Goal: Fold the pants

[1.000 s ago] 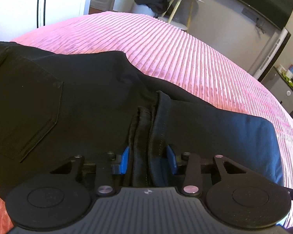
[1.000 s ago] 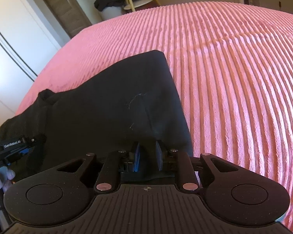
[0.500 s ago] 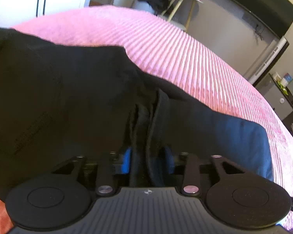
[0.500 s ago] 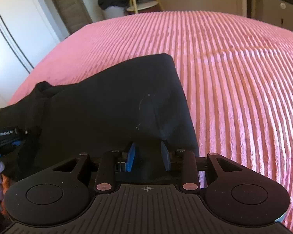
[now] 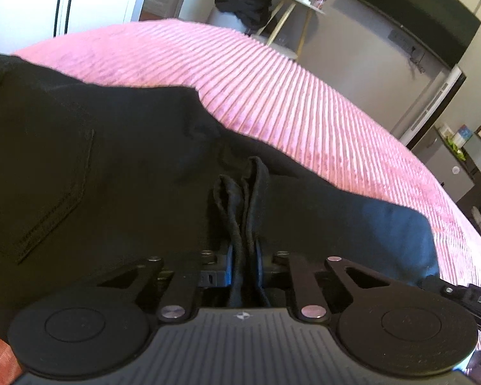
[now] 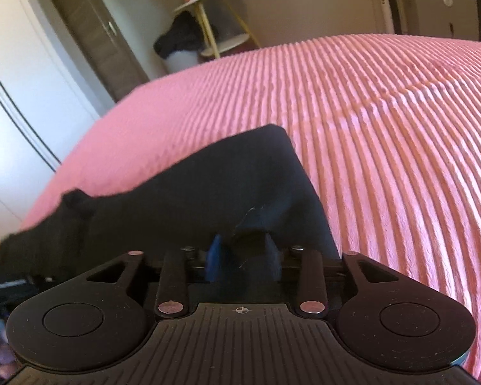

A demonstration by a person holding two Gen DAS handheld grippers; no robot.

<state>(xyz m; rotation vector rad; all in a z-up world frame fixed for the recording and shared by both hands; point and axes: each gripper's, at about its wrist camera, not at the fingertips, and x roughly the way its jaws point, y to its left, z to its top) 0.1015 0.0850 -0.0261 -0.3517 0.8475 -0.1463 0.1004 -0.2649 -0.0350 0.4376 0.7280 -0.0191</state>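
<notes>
Left gripper (image 5: 243, 258) jaws have pinched shut on pants (image 5: 112, 173).

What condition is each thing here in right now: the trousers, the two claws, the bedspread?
Pants: black, partly folded, lying on the bed.
Left gripper: shut on a bunched edge of the pants.
Right gripper: jaws opening, pants fabric between them.
Pink bedspread: spread flat under the pants.
Door: closed.
</notes>
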